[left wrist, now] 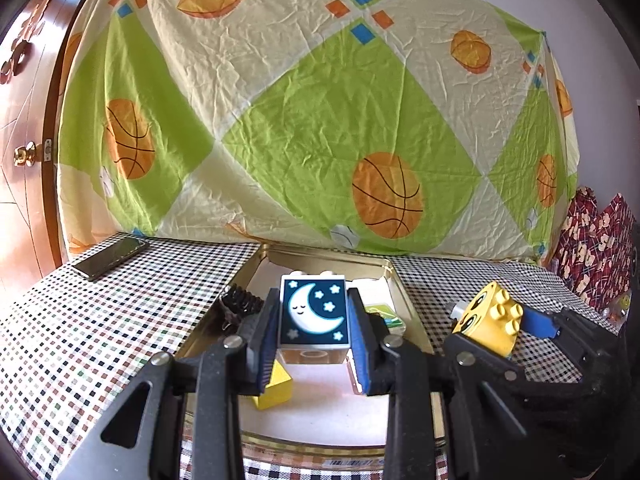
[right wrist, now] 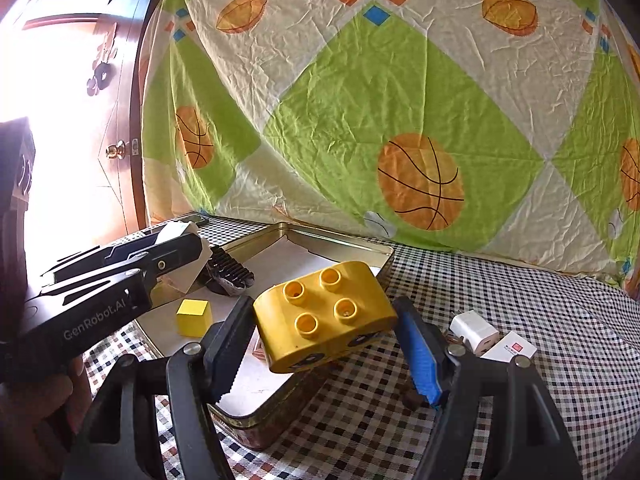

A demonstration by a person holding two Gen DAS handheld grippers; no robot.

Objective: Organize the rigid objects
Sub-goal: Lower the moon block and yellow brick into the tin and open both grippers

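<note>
My left gripper (left wrist: 314,322) is shut on a block with a moon-and-stars picture (left wrist: 313,312), held upright above the open metal tin (left wrist: 256,264). In the right wrist view that left gripper (right wrist: 188,256) comes in from the left over the tin (right wrist: 360,250), and the moon block (right wrist: 182,266) shows as white. My right gripper (right wrist: 324,332) is shut on a yellow rounded brick with several studs (right wrist: 324,312), tilted over the tin's near right rim. The left wrist view has the right gripper (left wrist: 496,328) and its yellow brick (left wrist: 490,318) just right of the tin.
Inside the tin lie a small yellow cube (right wrist: 193,317), a black ribbed piece (right wrist: 230,272) and a green item (left wrist: 384,312). A phone (left wrist: 110,258) lies far left on the checked cloth. A white charger (right wrist: 474,330) and a small white box (right wrist: 510,350) sit to the right. A patterned sheet (left wrist: 320,100) hangs behind.
</note>
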